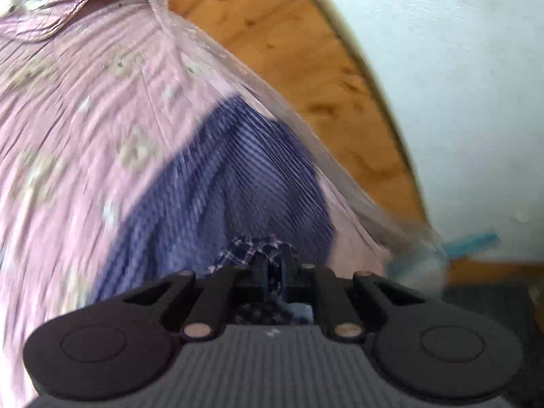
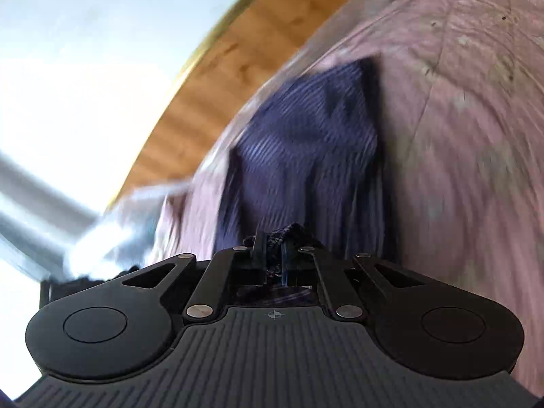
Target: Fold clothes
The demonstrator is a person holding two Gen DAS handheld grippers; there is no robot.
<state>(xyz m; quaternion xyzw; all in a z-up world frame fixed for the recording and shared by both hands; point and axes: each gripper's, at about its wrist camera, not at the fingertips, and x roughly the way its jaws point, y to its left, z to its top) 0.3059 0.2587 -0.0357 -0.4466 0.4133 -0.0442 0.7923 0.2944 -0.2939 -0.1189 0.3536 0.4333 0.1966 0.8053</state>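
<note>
A dark blue plaid garment hangs stretched from both grippers over a pink floral bedsheet. In the left wrist view my left gripper is shut on a bunched corner of the plaid cloth, which spills out between the fingers. In the right wrist view my right gripper is shut on another bunched edge of the same blue garment, which runs away from the jaws above the pink sheet. Both views are motion-blurred.
A wooden bed frame runs along the sheet's edge, with a white wall beyond it. The wooden frame and the bright wall also show in the right wrist view. A blurred pale blue object lies near the sheet's corner.
</note>
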